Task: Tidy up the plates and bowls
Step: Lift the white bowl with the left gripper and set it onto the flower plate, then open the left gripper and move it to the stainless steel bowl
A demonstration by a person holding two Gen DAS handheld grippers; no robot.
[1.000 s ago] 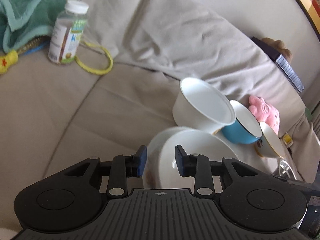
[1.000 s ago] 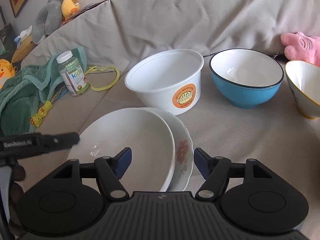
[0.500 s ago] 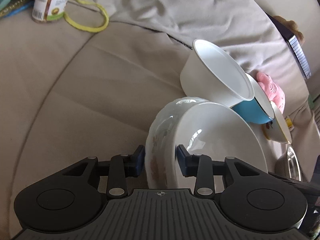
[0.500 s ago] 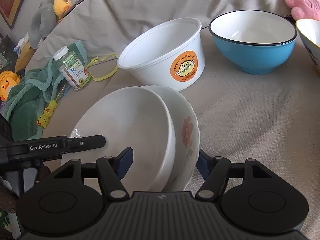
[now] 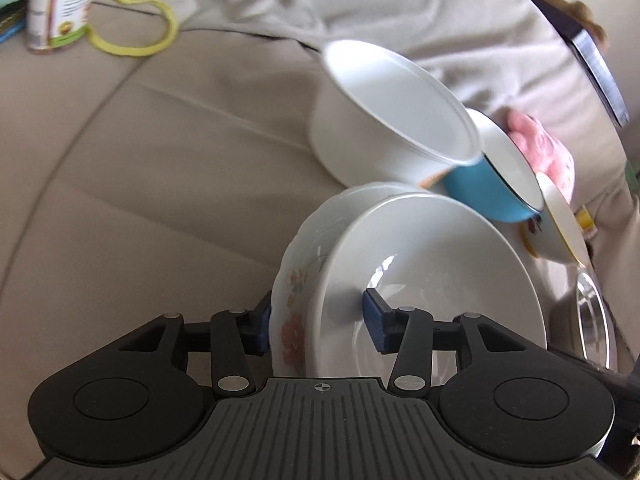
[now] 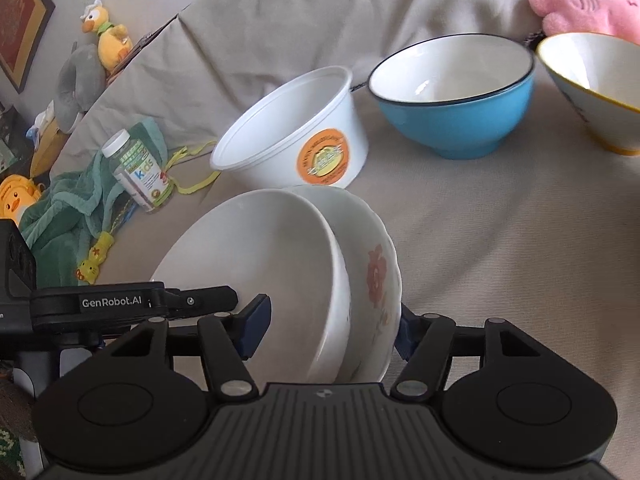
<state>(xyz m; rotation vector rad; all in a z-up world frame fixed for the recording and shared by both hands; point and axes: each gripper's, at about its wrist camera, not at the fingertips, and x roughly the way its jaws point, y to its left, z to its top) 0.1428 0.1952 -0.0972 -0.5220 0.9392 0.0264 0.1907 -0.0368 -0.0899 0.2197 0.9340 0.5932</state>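
Observation:
Two nested plates stand tilted on edge on the beige sofa: a plain white plate (image 5: 432, 280) (image 6: 256, 272) inside a flowered plate (image 5: 296, 296) (image 6: 372, 268). My left gripper (image 5: 316, 320) straddles their near rims, one finger behind the flowered plate, one inside the white plate. My right gripper (image 6: 328, 328) straddles the opposite rims the same way. Whether either grips tight is unclear. Behind stand a white plastic tub (image 6: 296, 136) (image 5: 392, 120), a blue bowl (image 6: 456, 96) (image 5: 492, 184) and a yellow-rimmed bowl (image 6: 596, 88) (image 5: 556, 224).
A vitamin bottle (image 6: 138, 172) (image 5: 60, 4), green towel (image 6: 76, 216), yellow cord (image 5: 132, 36) and plush toys (image 6: 104, 36) lie at the left. A pink plush (image 6: 588, 8) lies at the back right. A metal bowl (image 5: 588, 328) sits at the right edge.
Both grippers have closed in around the plate rims, and the nested plates have tipped up from lying flat to standing steeply on edge. Both cameras moved closer.

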